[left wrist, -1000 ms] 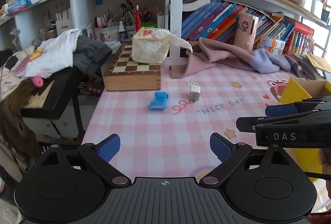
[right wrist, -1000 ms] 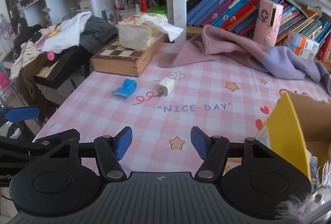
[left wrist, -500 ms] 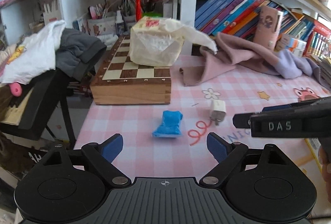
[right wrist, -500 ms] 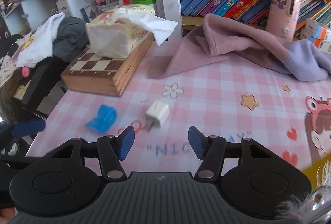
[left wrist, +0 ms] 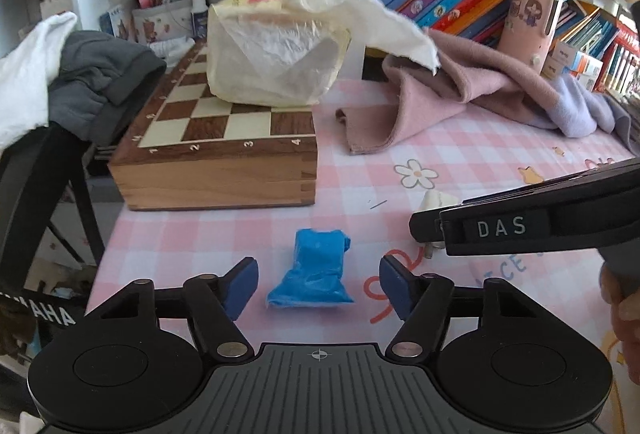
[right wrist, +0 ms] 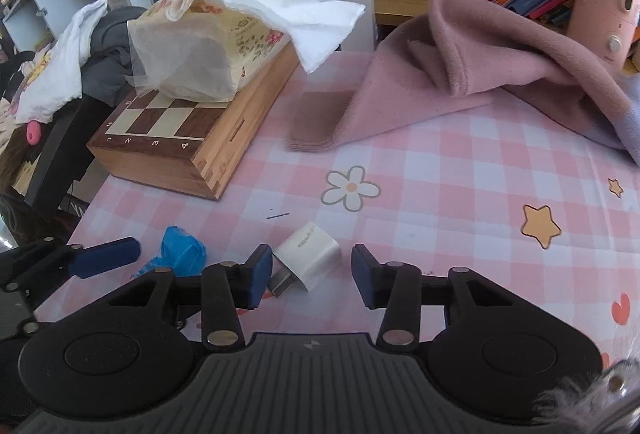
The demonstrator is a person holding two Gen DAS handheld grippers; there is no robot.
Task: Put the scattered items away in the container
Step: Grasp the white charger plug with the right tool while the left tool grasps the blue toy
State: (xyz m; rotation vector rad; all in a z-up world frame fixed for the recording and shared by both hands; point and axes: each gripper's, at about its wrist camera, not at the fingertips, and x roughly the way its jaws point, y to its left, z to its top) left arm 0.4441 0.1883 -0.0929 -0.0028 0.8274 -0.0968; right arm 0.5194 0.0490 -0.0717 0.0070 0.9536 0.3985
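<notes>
Over pink tablecloth: left fingers closing around blue wrapper, right fingers closing around white charger; neither gripped.

Two loose items are seen on the pink checked tablecloth. A crumpled blue plastic wrapper is lying flat, in front of the wooden chessboard box. A white USB wall charger is tipped on its side just right of it, metal prongs pointed toward the near table edge. The two are close but apart.
</notes>
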